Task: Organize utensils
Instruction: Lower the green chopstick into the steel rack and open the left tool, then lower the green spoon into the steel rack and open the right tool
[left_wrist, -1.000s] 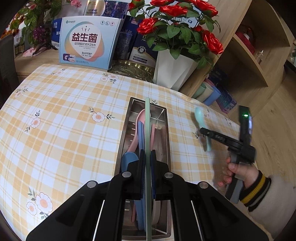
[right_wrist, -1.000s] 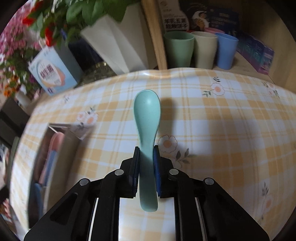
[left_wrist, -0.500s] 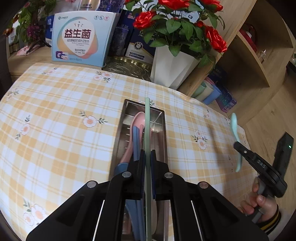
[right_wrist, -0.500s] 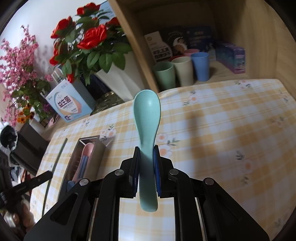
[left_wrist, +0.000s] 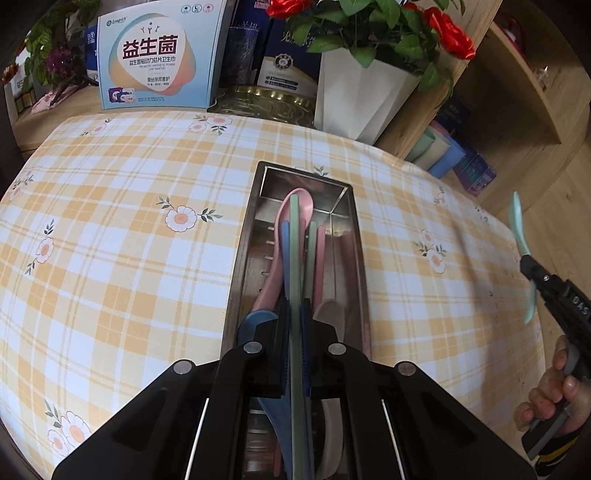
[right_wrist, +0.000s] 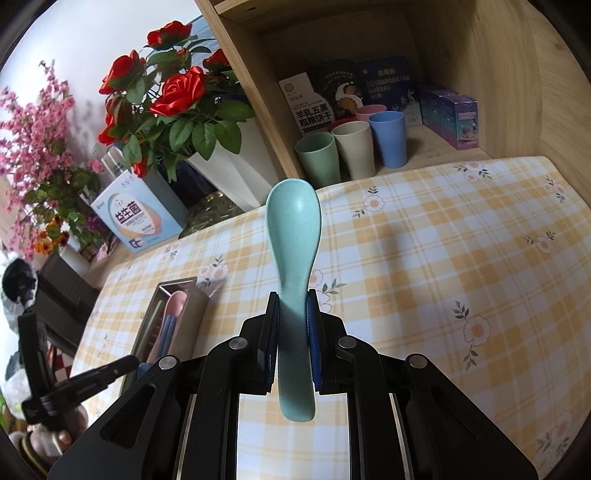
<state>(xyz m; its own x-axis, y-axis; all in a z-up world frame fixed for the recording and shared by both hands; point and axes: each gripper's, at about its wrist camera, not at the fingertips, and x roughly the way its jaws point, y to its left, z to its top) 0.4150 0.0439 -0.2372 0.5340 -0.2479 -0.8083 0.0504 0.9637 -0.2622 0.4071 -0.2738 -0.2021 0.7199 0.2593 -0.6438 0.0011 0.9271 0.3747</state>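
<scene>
yellow-checked tablecloth (left_wrist: 122, 236) with daisy prints covers the work surface; a wooden shelf unit with cups stands behind it. landmark: the steel utensil tray (left_wrist: 242, 254) lying lengthwise on the cloth.

left gripper (left_wrist: 294, 332): jaws fully closed on a thin pale-green chopstick (left_wrist: 294, 258), which hangs directly over the tray, pointing along its length. beneath it in the tray lie a pink spoon (left_wrist: 295, 206), a blue spoon (left_wrist: 255, 323) and further sticks.

right gripper (right_wrist: 292, 332): jaws nearly closed, clamped on the handle of a mint-green spoon (right_wrist: 293, 229), bowl forward. it is held in the air, well to the right of the tray.

risks, as judged:
- the chopstick is gripped on a narrow section; released while tilted, it may strike the tray's far wall or land across the spoons rather than beside the other sticks.
- the tray is already crowded, so the mint spoon could ride up on the contents and tip over the rim.
- both tools converging on the tray together may collide.
</scene>
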